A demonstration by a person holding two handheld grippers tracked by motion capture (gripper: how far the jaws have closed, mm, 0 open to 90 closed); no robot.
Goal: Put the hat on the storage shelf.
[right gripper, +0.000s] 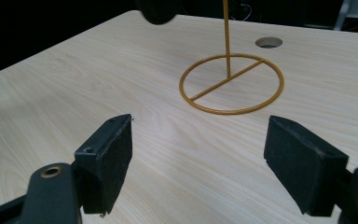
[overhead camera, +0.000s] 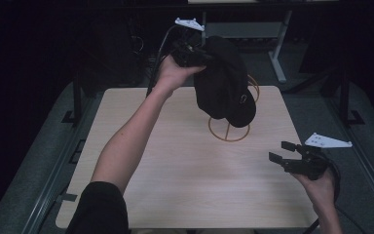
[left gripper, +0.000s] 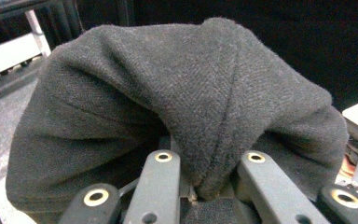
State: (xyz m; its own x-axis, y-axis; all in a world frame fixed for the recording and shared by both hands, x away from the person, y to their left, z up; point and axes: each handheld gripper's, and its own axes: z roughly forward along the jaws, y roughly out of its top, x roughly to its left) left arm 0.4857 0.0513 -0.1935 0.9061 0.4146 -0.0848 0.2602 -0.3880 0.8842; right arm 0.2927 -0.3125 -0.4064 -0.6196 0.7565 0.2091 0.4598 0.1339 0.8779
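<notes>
Up at the far edge of the pale wood-grain counter (overhead camera: 175,165), my left tongs (overhead camera: 195,53) are clamped on a black woollen cap with a short brim (overhead camera: 224,80). Along those tongs I see the dark herringbone cloth (left gripper: 177,93) bunched into a fold that runs down between the two jaws, which stand close together with the fabric pinched in the narrow gap. From above, the cap hangs from the left tongs, clear of the counter, with its brim pointing down and toward me. A small metal buckle (overhead camera: 243,99) shows on the cap low on the side away from my left tongs.

Just below and behind the hanging cap stands a thin gold wire stand with a ring base (overhead camera: 229,131). Its ring lies flat on the counter with a bar across it, and its upright rod (right gripper: 226,37) rises from the middle of that bar.

My right tongs (overhead camera: 285,152) hover low over the near right part of the counter, well apart from the cap, jaws spread wide with nothing between them. Ahead of these tongs (right gripper: 198,163) the gold ring (right gripper: 232,84) lies a little beyond the pads, and past it a round hole (right gripper: 268,42) is cut in the counter.
</notes>
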